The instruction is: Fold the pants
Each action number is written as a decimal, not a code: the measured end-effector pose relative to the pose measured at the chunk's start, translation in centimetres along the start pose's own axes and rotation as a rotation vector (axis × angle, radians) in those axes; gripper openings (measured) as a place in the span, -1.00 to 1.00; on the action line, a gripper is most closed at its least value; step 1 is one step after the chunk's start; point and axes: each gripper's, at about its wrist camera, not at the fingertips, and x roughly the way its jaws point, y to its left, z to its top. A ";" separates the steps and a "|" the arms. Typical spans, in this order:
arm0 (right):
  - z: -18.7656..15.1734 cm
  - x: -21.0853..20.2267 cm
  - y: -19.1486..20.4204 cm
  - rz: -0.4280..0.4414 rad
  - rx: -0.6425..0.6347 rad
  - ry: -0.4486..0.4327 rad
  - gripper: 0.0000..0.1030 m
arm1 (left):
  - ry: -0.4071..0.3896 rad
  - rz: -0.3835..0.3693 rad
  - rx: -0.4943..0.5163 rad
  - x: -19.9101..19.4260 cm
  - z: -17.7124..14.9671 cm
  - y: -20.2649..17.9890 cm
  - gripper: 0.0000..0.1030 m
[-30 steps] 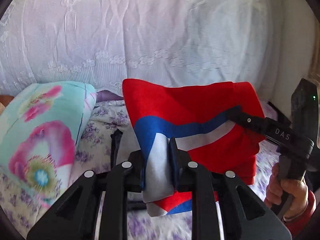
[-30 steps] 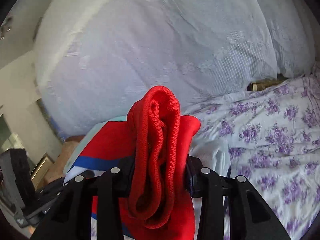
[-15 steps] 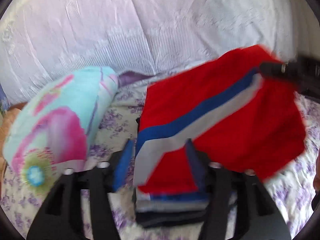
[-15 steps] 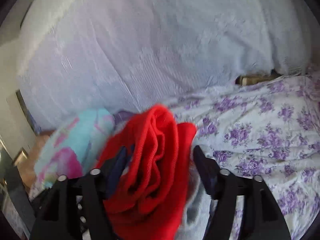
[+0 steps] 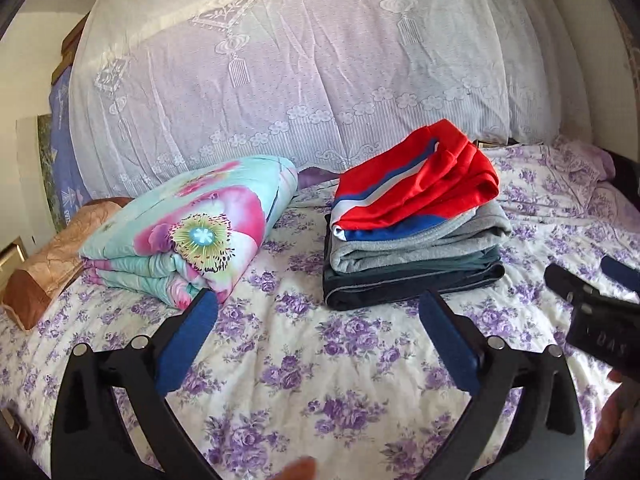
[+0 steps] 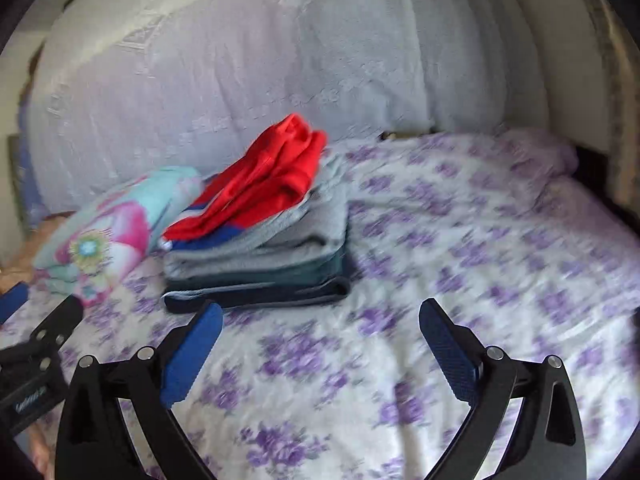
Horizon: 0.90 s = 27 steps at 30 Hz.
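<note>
The folded red pants (image 5: pixel 424 184) with a blue and white stripe lie on top of a stack of folded grey and dark clothes (image 5: pixel 416 268) on the bed; they also show in the right wrist view (image 6: pixel 264 184). My left gripper (image 5: pixel 318 314) is open and empty, held back in front of the stack. My right gripper (image 6: pixel 320 320) is open and empty, to the right of the stack. Its fingers also show at the right edge of the left wrist view (image 5: pixel 584 292).
A folded floral quilt (image 5: pixel 192 232) lies left of the stack, with a brown pillow (image 5: pixel 44 264) beyond it. The bed has a purple-flowered sheet (image 5: pixel 304 360). A lace-covered headboard (image 5: pixel 304 64) stands behind.
Both grippers opened and let go of the red pants, which now lie on the stack. Both grippers have pulled back from it.
</note>
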 end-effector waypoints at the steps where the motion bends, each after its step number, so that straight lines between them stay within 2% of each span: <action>1: 1.2 -1.3 0.3 -0.036 0.010 -0.059 0.93 | 0.001 -0.017 -0.026 0.1 0.8 0.6 0.90; 3: 3.0 -3.1 1.1 -0.027 0.027 -0.143 0.93 | -0.004 -0.057 -0.076 -0.2 1.9 1.7 0.90; 6: 5.7 -3.3 2.8 -0.032 0.029 -0.159 0.93 | -0.009 -0.091 -0.107 0.6 3.1 2.6 0.90; 10: 5.5 -2.5 4.8 -0.011 -0.014 -0.215 0.93 | 0.000 -0.078 -0.097 2.2 3.5 2.7 0.90; 11: 5.3 -1.9 5.4 0.003 -0.066 -0.198 0.93 | 0.008 -0.068 -0.099 2.5 3.3 2.7 0.90; 13: 4.8 -0.7 5.9 -0.052 -0.124 -0.171 0.93 | 0.024 -0.045 -0.103 3.3 3.0 2.7 0.90; 15: 4.5 0.0 6.0 -0.039 -0.149 -0.154 0.93 | 0.037 -0.041 -0.089 3.7 2.8 2.5 0.90; 19: 4.0 0.5 5.7 -0.036 -0.169 -0.122 0.93 | 0.023 -0.028 -0.078 3.4 2.6 2.3 0.90; 23: 3.7 0.4 5.6 -0.063 -0.203 -0.129 0.93 | 0.029 -0.064 -0.096 3.2 2.7 2.4 0.90; 27: 3.8 0.6 5.0 -0.021 -0.158 -0.114 0.93 | 0.039 -0.063 -0.097 3.4 2.6 2.4 0.90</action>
